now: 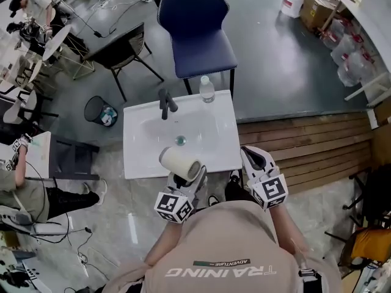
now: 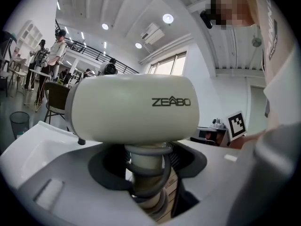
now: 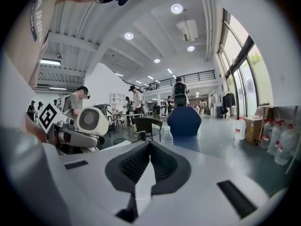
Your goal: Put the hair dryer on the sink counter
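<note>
**Item: hair dryer [image 1: 180, 162].** Cream barrel, handle wound with its grey cord. It is clamped by the handle in the left hand-held gripper [image 1: 185, 180], barrel crosswise above the jaws. It is carried in the air at the near rim of the sink surface [image 1: 137, 160] and is not yet set down.

**Left hand-held gripper:** jaws spread wide around the corded handle, pads pressing on it.

**Right hand-held gripper [image 1: 253, 156]:** jaws together, nothing between them, just right of the dryer.

**Handling advice:** carry the dryer forward over a flat margin of the surface, not the sloping basin. Lower it until the barrel rests, and only then part the jaws. Watch the cord loops, which could snag on release.

**Surroundings, ahead of the left hand-held gripper:**
- drain [image 1: 180, 140], then faucet [image 1: 165, 102]
- water bottle [image 1: 207, 89] at the far edge, likely to tip if nudged
- blue chair [image 1: 198, 29] beyond
- waste bin [image 1: 101, 110], far left
</note>
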Demonstrator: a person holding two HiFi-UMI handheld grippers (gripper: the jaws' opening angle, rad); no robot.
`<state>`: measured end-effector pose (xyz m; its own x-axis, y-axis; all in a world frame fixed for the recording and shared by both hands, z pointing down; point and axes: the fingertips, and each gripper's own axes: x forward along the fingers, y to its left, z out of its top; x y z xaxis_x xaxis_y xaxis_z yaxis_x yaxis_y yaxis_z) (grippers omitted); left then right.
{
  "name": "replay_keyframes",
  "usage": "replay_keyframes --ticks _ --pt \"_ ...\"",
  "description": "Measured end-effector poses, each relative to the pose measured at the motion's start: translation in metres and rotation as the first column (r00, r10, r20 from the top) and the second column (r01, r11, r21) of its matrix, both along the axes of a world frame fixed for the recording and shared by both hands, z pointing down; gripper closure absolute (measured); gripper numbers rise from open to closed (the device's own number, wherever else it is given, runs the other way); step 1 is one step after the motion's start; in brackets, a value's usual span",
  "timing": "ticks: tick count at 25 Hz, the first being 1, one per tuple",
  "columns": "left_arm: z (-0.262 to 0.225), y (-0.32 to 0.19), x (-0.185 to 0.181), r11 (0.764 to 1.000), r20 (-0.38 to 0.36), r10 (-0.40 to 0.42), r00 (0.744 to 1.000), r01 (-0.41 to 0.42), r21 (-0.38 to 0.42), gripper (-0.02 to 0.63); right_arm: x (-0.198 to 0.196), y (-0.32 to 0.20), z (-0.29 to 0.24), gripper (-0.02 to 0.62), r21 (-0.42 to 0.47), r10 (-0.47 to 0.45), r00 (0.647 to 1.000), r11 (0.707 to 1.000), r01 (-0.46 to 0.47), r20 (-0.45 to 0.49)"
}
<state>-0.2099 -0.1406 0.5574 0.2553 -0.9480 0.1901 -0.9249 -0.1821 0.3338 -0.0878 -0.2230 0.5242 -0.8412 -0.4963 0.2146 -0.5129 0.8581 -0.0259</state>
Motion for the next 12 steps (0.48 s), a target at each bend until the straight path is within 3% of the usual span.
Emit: replay_keyframes --ticks 5,12 --pt "-0.002 -0.038 0.015 0.999 0.048 0.026 0.998 -0.025 -0.025 0.362 0.004 -0.048 -0.006 0.589 0.007 -0.007 1.000 1.000 0.007 0.023" --pt "0.010 -0.075 0.030 0.994 0.048 0.057 0.997 -0.053 -0.097 0.362 0.003 -0.089 0.000 0.589 -0.014 -0.020 0.999 1.000 0.020 0.039"
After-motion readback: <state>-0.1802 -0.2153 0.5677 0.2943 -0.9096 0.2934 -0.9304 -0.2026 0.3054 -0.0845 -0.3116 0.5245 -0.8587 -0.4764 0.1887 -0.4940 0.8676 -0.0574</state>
